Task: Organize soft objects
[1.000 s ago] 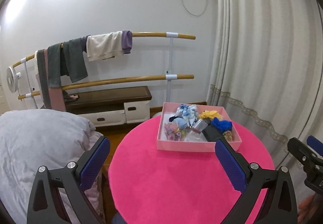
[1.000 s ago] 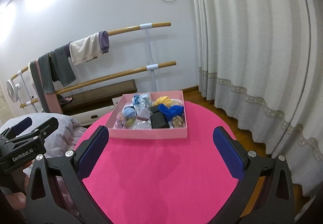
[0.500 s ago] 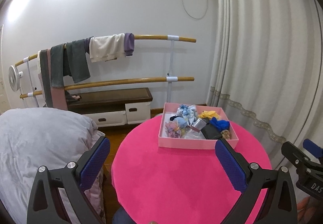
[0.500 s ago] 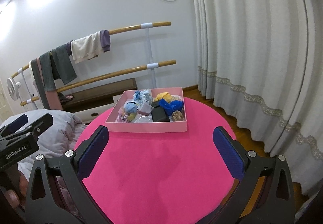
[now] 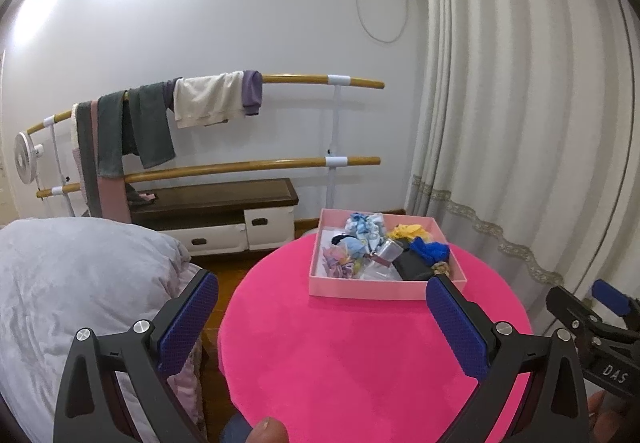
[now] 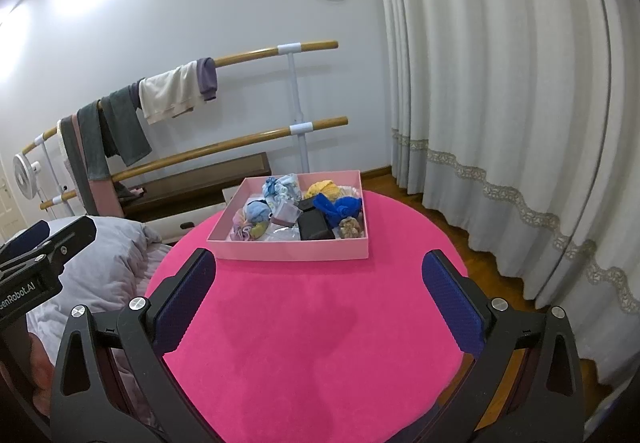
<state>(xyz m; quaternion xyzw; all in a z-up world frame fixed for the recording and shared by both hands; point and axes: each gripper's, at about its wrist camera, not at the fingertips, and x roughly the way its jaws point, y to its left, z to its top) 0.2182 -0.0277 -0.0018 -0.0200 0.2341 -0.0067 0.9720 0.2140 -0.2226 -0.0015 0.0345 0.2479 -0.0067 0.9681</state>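
A pink box [image 5: 368, 288] [image 6: 292, 250] stands at the far side of the round pink table [image 5: 360, 355] [image 6: 312, 331]. It holds several soft items: a blue scrunchie [image 6: 338, 206], a yellow one [image 6: 324, 188], a light-blue one [image 6: 256, 212], a black pouch [image 6: 314, 225]. My left gripper [image 5: 320, 311] is open and empty above the table's near left edge. My right gripper [image 6: 318, 291] is open and empty above the table's near part, short of the box.
A grey duvet [image 5: 72, 275] lies left of the table. Wooden rails [image 5: 248, 165] with hung clothes [image 5: 208, 103] and a low bench [image 5: 212, 203] stand at the back wall. White curtains [image 6: 500, 83] hang on the right.
Both grippers have drawn back and up from the table, so the box looks smaller and farther. Both stay open and empty.
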